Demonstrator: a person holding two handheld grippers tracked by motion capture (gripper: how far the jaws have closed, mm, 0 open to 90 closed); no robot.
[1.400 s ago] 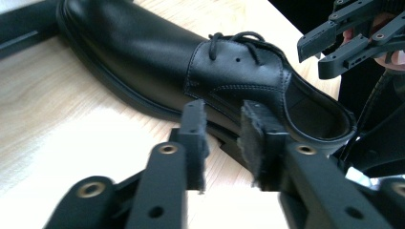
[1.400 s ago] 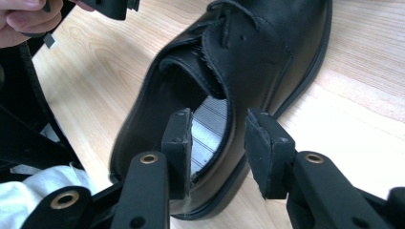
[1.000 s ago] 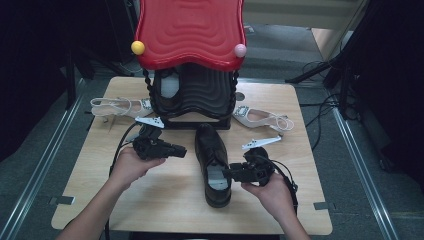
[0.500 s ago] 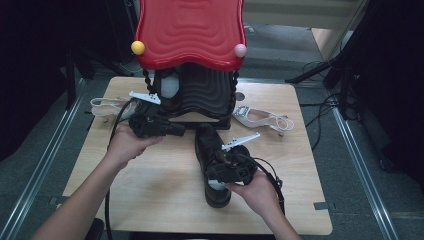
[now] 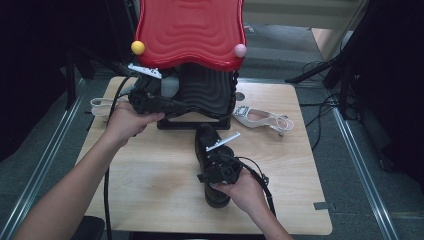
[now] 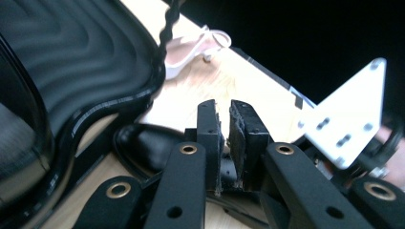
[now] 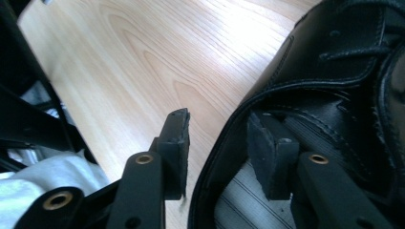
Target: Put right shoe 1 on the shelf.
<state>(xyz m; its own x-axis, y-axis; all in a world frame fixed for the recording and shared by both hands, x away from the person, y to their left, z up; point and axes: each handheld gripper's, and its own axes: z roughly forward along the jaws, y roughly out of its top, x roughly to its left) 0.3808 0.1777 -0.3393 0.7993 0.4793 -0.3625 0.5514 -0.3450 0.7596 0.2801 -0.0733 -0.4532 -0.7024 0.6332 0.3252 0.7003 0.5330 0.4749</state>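
Black leather lace-up shoe (image 5: 212, 165) lying near the middle of pale wooden table (image 5: 150, 190), just in front of red-topped, black-ribbed shoe rack (image 5: 192, 60). Right gripper (image 7: 222, 143) open, jaws straddling the shoe's collar, not yet clamped; left gripper (image 6: 228, 129) pressed nearly closed, empty, beside the rack. Lifting and placing apparently still ahead; white sandal (image 5: 262, 119) lies apart to the right.

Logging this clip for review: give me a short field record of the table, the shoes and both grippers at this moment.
surface: wooden table
rack: red-topped shoe stand at the table's far edge
black shoe: black leather shoe at table centre
white shoe: white heeled sandal on the table, right of the stand
left gripper: left gripper fingers nearly closed, nothing between them, near the stand's base
right gripper: right gripper open, fingers straddling the black shoe's collar, one inside, one outside
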